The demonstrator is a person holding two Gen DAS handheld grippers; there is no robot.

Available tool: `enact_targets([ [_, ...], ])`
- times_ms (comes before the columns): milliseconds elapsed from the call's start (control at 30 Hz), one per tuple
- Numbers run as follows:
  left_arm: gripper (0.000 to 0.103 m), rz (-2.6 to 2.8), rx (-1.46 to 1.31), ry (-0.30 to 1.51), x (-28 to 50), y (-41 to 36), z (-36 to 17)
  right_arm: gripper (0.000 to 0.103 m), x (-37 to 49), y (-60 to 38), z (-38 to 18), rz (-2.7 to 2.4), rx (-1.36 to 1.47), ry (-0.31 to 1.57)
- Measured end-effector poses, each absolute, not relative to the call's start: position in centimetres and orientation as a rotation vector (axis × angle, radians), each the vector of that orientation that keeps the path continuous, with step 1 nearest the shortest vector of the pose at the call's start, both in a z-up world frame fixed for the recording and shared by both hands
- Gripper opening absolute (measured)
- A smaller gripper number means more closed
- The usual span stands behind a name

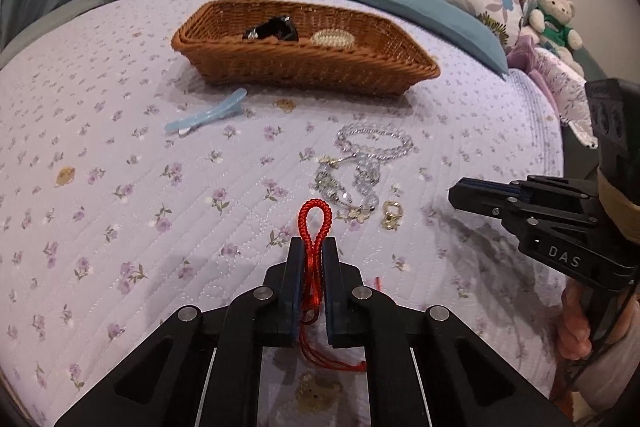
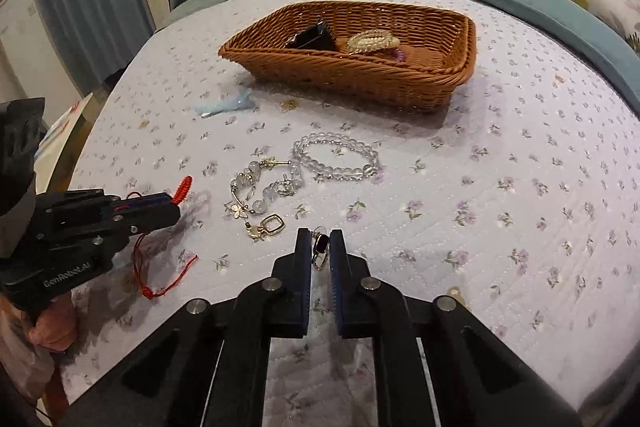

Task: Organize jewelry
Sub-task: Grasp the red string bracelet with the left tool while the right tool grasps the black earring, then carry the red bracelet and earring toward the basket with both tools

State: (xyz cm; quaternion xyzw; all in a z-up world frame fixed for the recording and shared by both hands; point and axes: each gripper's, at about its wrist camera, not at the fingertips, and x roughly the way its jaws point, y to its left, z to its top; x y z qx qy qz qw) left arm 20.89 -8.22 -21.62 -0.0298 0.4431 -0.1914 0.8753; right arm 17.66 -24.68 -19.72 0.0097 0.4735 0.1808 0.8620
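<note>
My left gripper (image 1: 313,247) is shut on a red braided cord bracelet (image 1: 315,223); its loop sticks out past the tips and its tails hang below. In the right wrist view that gripper (image 2: 176,201) sits at the left with the red cord (image 2: 168,285) trailing onto the bedspread. My right gripper (image 2: 320,239) is shut on a small ring with a dark stone (image 2: 321,247). On the quilt ahead lie a clear bead bracelet (image 2: 338,157), a beaded charm bracelet (image 2: 260,191) and a gold clasp piece (image 2: 270,226). The wicker basket (image 1: 304,67) beyond holds a black item (image 1: 274,27) and a pearly hair tie (image 1: 332,38).
A pale blue hair clip (image 1: 208,117) lies left of the basket's front. Teal and floral pillows (image 1: 420,7) line the far side of the bed, with a teddy bear (image 1: 554,21) at the right. The bed edge drops off at the left in the right wrist view.
</note>
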Motion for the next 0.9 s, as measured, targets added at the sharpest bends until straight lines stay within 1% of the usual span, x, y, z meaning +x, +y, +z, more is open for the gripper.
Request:
enact_targets([
  [133,0.008,-0.409,-0.070,0.889,20.8,-7.9,-20.1,0.012,17.8,-25.1,-18.3,0.390,0.051,0.967],
  [367,0.008,-0.425,-0.048,0.785,21.7,-7.6,-15.8,0.012,19.1,-25.7,-13.9,0.391,0.051,0.867],
  [667,0.008,-0.424,-0.007,0.621,27.2,-7.5,-8.9,0.012,24.7,-26.2,-10.3,0.333,0.021,0.771],
  [900,0.008,-0.489,-0.155,0.622,32.8,-6.9,-7.4,0.012,29.9,-27.6,-10.0,0.318,0.116,0.768],
])
